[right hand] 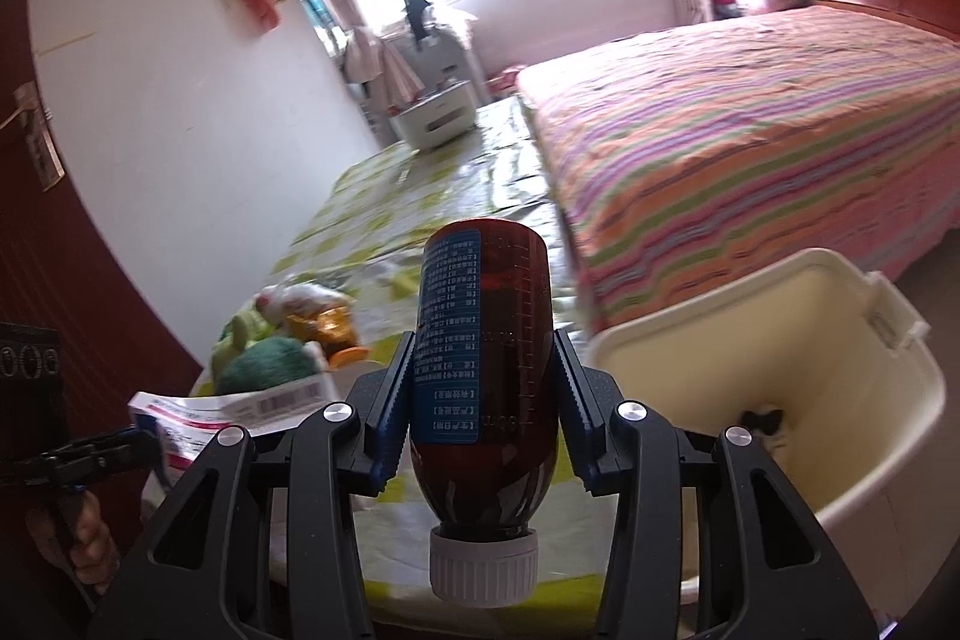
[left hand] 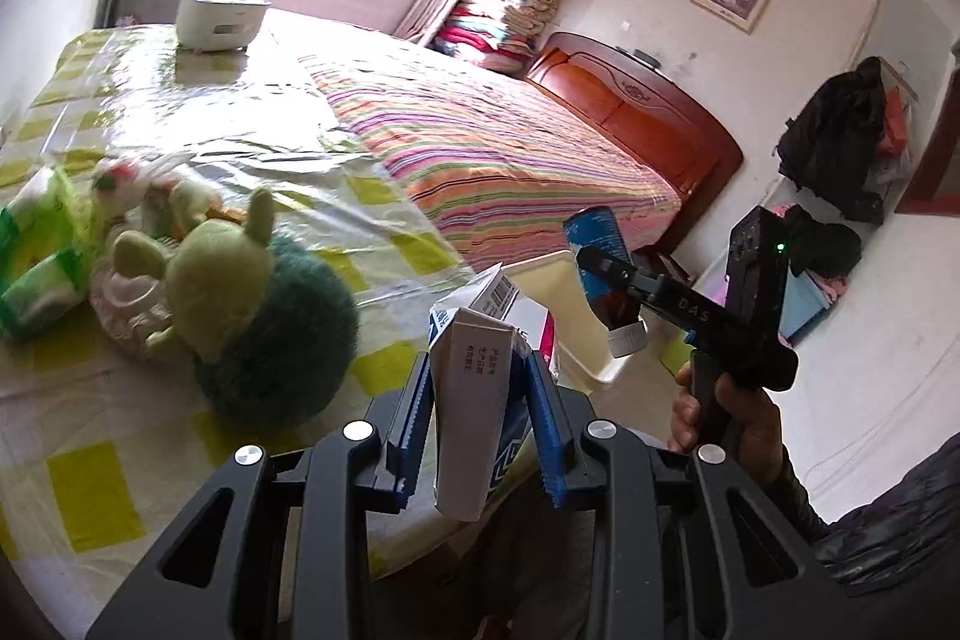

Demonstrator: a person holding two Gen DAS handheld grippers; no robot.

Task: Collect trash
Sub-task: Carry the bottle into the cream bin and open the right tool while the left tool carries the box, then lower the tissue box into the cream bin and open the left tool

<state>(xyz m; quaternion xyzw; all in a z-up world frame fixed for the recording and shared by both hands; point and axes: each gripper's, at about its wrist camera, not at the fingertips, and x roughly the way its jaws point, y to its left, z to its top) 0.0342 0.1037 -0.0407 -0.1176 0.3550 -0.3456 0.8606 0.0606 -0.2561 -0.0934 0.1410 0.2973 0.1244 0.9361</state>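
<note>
Surface (left hand: 180, 112) with checked plastic cover, cream bin (right hand: 780, 340) at its edge. Left tongs (left hand: 480, 400) clamp a white carton (left hand: 474, 400) above surface edge. Right tongs (right hand: 483, 388) grip brown bottle (right hand: 486, 370), cap toward camera, beside bin.

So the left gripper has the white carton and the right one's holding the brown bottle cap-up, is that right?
Nearly. The left gripper does clamp the white carton, but the right gripper holds the brown bottle upside down, white cap toward the camera, as the right wrist view shows.
</note>
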